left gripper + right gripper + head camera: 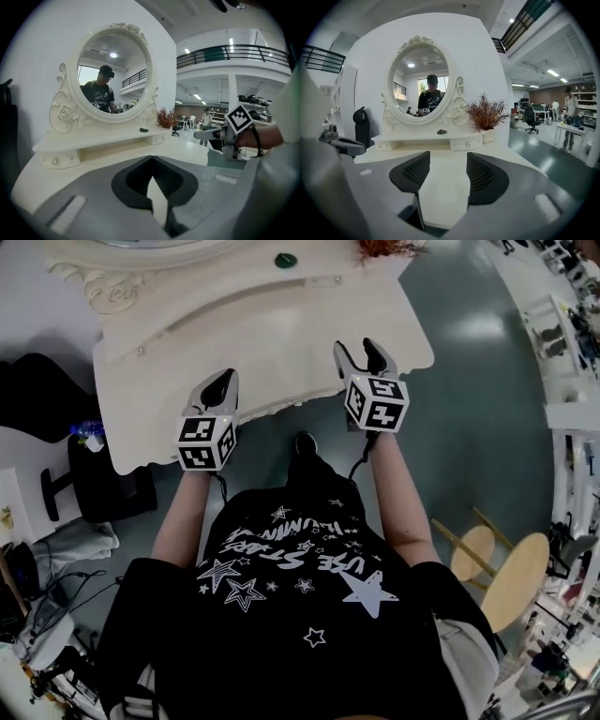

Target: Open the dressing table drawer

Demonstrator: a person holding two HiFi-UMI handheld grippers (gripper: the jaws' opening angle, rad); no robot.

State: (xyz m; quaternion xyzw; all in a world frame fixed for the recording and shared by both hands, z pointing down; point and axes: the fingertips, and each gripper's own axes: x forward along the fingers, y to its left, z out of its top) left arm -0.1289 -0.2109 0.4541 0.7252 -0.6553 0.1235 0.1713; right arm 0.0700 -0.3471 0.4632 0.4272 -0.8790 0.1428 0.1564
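The white dressing table (281,324) fills the top of the head view; its carved front edge (281,409) lies just under both grippers, and any drawer front below it is hidden. On its raised shelf are two small knobbed drawers, one at the left (384,146) and one at the right (466,142). My left gripper (223,388) hovers over the front left of the tabletop, jaws closed together and empty (151,161). Over the front right, my right gripper (362,352) stands open with nothing between its fingers (447,164).
An oval mirror (423,82) stands at the back of the table. A small dark green object (441,132) and a red dried plant (486,114) sit on it. A black chair (103,484) is at the left, a wooden stool (511,577) at the right.
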